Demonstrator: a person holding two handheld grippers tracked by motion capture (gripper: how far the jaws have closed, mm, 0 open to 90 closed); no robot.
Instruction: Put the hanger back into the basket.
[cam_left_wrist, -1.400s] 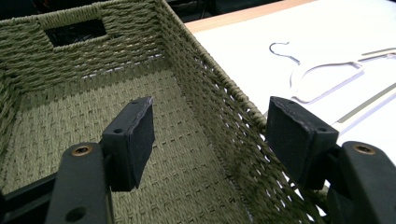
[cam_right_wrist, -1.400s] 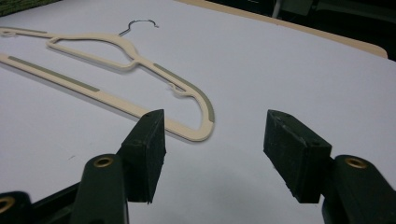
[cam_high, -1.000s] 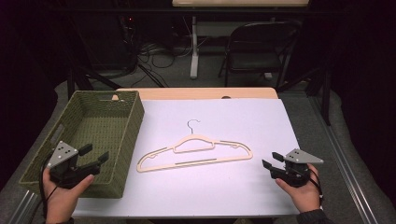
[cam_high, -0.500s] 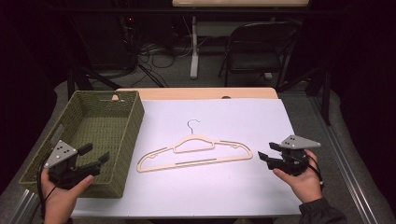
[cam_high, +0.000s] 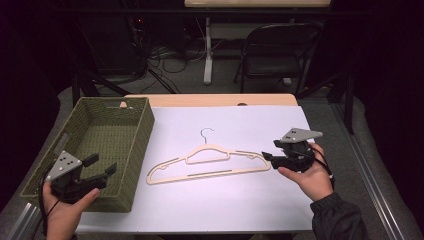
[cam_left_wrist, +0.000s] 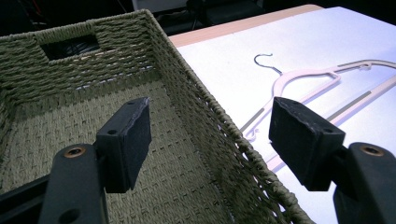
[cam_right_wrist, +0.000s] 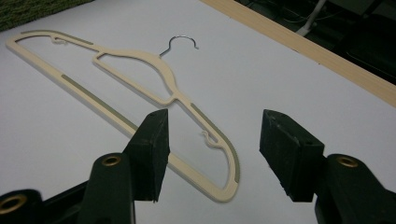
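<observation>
While the left gripper (cam_high: 97, 166) waits with jaws apart at the near basket (cam_high: 141, 131) corner, the right gripper (cam_high: 270, 150), jaws just spread and empty, nears the hanger (cam_high: 209, 161) lying flat mid-table; nothing is gripped yet.

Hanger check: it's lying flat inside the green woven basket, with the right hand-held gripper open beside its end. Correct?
Not quite. The hanger lies flat on the white table, beside the basket, as the high view shows. The right hand-held gripper is indeed open at its end.
</observation>
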